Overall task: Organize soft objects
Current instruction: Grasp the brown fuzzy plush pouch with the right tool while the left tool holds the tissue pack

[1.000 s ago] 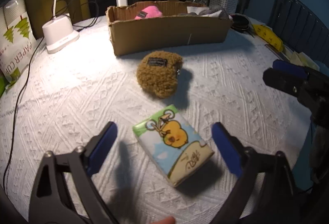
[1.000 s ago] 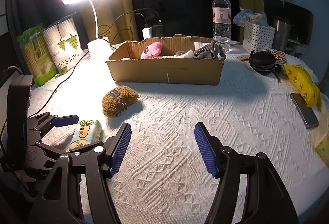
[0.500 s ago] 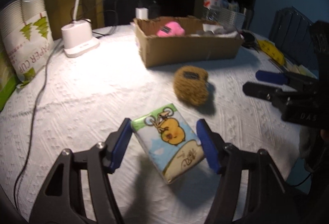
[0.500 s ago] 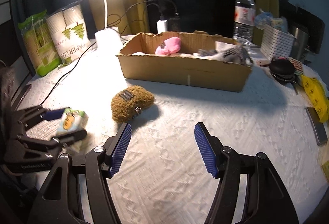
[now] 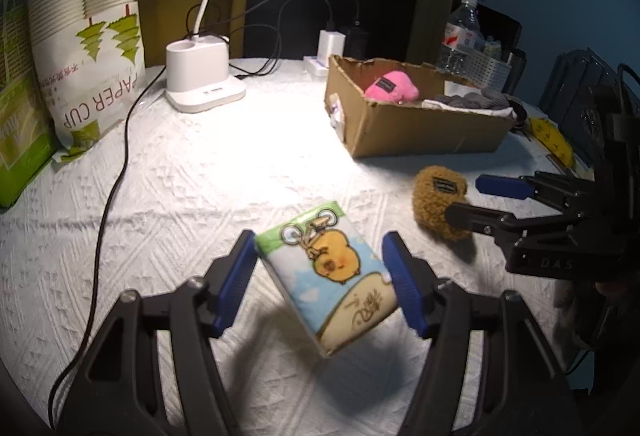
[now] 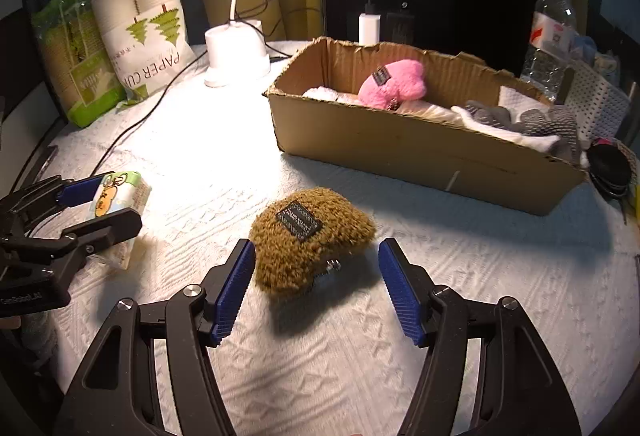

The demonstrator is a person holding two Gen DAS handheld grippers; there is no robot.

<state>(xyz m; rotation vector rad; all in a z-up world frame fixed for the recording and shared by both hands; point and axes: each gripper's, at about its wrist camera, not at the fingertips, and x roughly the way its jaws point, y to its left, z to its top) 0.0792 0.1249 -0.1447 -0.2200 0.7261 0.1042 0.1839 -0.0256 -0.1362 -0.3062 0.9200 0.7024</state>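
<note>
We see the tissue pack (image 5: 328,276) raised clear of the white tablecloth (image 5: 200,195), tilted, clamped between the pads of our left gripper (image 5: 320,284). Just to its right the brown plush pouch (image 6: 310,236) lies on the cloth, with our right gripper (image 6: 316,288) spread wide around it, pads not touching. Beyond stands the cardboard box (image 6: 420,151) holding a pink plush (image 6: 394,81) and grey gloves (image 6: 520,117).

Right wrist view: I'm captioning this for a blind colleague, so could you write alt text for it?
The right gripper is open around a brown fuzzy pouch on a white tablecloth. Behind sits a cardboard box holding a pink plush and gray gloves. At left, the left gripper holds a tissue pack.
</note>
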